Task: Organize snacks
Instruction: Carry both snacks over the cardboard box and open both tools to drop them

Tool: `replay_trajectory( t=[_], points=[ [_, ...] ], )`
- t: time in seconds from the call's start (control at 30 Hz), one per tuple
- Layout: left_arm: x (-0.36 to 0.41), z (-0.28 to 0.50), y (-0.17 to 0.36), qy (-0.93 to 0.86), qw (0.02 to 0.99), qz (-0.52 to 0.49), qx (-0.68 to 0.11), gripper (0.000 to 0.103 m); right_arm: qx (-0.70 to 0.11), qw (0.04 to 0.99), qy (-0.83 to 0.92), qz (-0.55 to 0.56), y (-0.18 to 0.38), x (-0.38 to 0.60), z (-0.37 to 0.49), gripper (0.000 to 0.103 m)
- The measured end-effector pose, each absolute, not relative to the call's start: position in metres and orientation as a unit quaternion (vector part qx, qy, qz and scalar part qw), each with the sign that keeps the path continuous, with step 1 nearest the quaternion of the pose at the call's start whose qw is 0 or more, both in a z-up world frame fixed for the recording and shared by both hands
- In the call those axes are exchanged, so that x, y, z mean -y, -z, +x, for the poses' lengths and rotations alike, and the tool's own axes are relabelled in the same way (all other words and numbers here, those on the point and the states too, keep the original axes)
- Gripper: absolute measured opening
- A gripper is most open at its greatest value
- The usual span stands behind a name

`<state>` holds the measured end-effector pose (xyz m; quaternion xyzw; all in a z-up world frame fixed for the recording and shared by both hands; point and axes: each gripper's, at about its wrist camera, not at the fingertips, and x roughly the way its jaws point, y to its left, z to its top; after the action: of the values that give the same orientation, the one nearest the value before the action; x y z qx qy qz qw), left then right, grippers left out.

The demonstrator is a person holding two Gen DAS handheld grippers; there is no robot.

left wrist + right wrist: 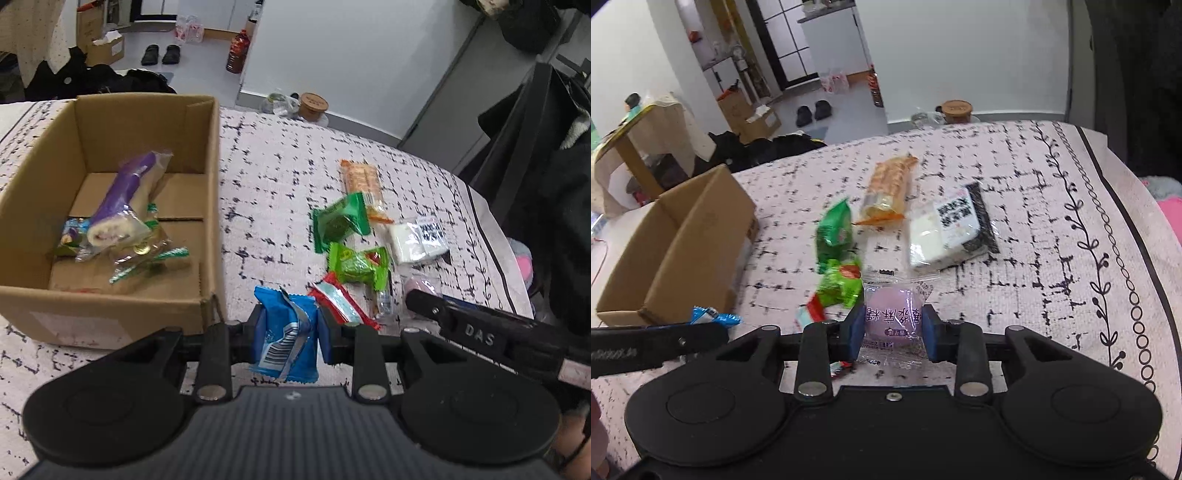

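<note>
My left gripper [286, 332] is shut on a blue snack packet [284, 343], held just right of the cardboard box [212, 206]. The box holds a purple roll cake [122, 199] and several small snacks. My right gripper [892, 326] is shut on a pink round snack in clear wrap [892, 319], low over the tablecloth. Loose on the cloth lie a dark green packet [340, 221], a light green packet [360, 266], a red-edged packet [341, 304], an orange cracker pack [364, 181] and a white cake pack [417, 240].
The patterned tablecloth [1052, 258] ends at the right edge near dark clothes [546, 184]. The box also shows in the right wrist view [676, 251], with the left gripper's arm [646, 345] and blue packet [714, 317] before it. A wooden-lidded jar [313, 105] stands beyond the far edge.
</note>
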<state>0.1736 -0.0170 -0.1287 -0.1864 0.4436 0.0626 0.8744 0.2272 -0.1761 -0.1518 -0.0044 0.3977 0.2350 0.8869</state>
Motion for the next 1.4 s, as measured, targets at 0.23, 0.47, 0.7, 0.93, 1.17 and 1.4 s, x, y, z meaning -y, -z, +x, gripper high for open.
replay_trajectory(
  t=[0.23,0.47,0.7,0.93,1.17,1.4],
  points=[
    [0.012,0.168,0.115,-0.071,0.884,-0.183,-0.425,0.028,-0.376,0.893,-0.248,-0.001,0.135,0.169,0.218,0.031],
    [0.005,0.169,0.095,-0.078,0.897,-0.177,-0.399,0.028,-0.338,0.905,-0.259,0.001,0.117,0.158,0.214,0.031],
    [-0.011,0.169,0.080,-0.099,0.904,-0.176,-0.377,0.028,-0.323,0.903,-0.282,0.002,0.106,0.141,0.215,0.031],
    [-0.035,0.167,0.069,-0.112,0.908,-0.172,-0.366,0.028,-0.314,0.899,-0.305,-0.007,0.100,0.115,0.212,0.031],
    [-0.059,0.166,0.058,-0.127,0.911,-0.163,-0.355,0.028,-0.304,0.895,-0.325,-0.023,0.093,0.091,0.208,0.031],
    [-0.085,0.160,0.062,-0.149,0.904,-0.170,-0.363,0.028,-0.297,0.886,-0.354,-0.044,0.089,0.061,0.203,0.031]
  ],
)
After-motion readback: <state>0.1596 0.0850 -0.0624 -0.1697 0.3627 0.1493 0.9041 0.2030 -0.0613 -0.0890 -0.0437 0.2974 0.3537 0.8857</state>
